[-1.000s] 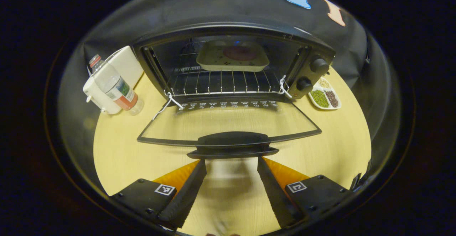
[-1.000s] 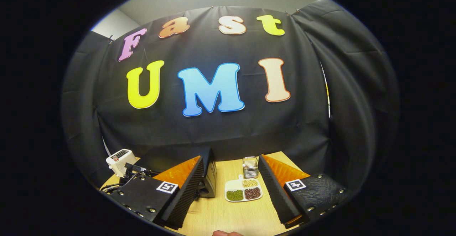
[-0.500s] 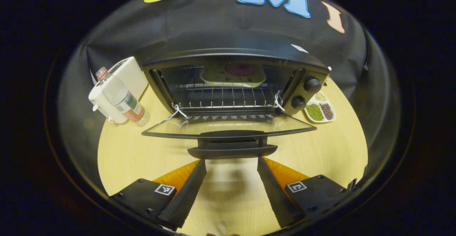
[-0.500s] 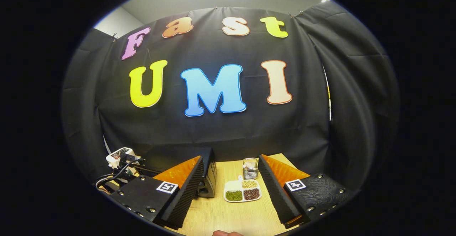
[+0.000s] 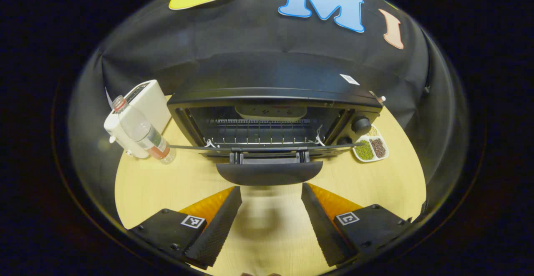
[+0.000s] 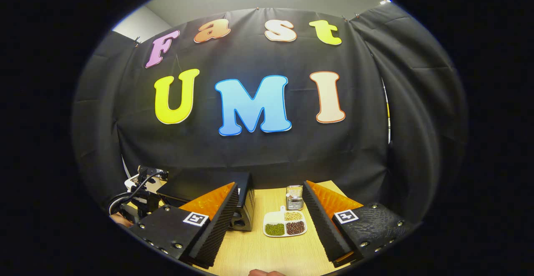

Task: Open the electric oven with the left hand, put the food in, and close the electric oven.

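On the table point(image 5: 167, 184) stands the oven point(image 5: 273, 101), its door point(image 5: 267, 147) hanging level and seen edge-on in the left gripper view, with the handle point(image 5: 269, 173) pointing at the camera. Behind the door the rack point(image 5: 258, 126) carries the tray point(image 5: 270, 111) of food deep in the cavity, so the opening and loading steps look done. What is left, by my reading, is the closing: the door must be swung up until it meets the oven's front.

Just below the handle, the left gripper point(image 5: 271, 190) has its fingers spread wide with bare table between them; the tips sit close under the handle but I cannot tell whether they touch it. A lift from beneath the handle seems the likely way to finish.

Well to the right of the oven, the right gripper point(image 6: 270, 192) is also spread apart and holds nothing, aimed at the booth wall above the table. Between its fingers show a dish point(image 6: 285, 222) of beans and a small jar point(image 6: 294, 196); the oven's side lies behind its left finger.

Left of the oven stand a bottle point(image 5: 139, 129) and a toaster point(image 5: 144, 101).
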`<action>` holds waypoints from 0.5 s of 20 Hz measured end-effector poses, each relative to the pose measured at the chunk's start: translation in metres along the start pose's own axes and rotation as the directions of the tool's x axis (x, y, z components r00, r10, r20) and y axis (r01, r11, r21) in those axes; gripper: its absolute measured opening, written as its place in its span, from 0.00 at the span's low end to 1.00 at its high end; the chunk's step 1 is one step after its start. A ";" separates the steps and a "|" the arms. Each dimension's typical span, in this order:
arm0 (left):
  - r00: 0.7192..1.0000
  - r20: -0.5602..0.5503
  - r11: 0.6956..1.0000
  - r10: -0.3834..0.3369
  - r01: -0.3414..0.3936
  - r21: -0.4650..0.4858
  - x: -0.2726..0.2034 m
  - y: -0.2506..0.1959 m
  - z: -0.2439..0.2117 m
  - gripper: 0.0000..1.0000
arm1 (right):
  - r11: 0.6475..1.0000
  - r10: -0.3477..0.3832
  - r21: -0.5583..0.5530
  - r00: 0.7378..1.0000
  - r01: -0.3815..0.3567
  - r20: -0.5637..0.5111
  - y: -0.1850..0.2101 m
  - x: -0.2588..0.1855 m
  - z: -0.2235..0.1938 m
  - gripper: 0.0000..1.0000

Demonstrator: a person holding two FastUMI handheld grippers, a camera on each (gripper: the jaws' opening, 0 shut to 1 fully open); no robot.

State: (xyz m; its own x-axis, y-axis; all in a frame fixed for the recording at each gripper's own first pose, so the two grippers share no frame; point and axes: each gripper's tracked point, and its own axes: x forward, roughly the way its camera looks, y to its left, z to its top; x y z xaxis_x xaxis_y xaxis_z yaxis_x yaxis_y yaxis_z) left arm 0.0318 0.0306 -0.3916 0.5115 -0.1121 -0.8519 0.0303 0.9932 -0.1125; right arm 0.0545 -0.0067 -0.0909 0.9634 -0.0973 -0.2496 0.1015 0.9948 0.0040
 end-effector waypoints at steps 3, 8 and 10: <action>0.999 0.038 1.000 -0.003 0.004 -0.023 0.001 0.001 0.018 1.00 | 1.000 -0.007 0.000 1.000 0.007 0.000 -0.004 0.000 0.000 0.94; 0.983 0.184 0.999 -0.011 0.020 -0.049 -0.033 -0.006 0.050 0.98 | 1.000 -0.006 0.000 1.000 0.006 0.004 -0.008 0.001 0.002 0.94; 0.962 0.272 0.998 -0.009 0.026 -0.056 -0.061 -0.010 0.067 0.98 | 1.000 0.001 -0.006 1.000 -0.001 0.013 -0.008 0.000 0.006 0.94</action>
State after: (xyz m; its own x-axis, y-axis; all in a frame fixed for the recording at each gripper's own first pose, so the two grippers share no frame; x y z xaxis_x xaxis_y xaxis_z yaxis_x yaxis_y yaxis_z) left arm 0.0577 0.0295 -0.3046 0.7254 -0.1085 -0.6797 -0.0051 0.9866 -0.1629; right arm 0.0554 -0.0149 -0.0851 0.9666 -0.0971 -0.2371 0.0996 0.9950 -0.0014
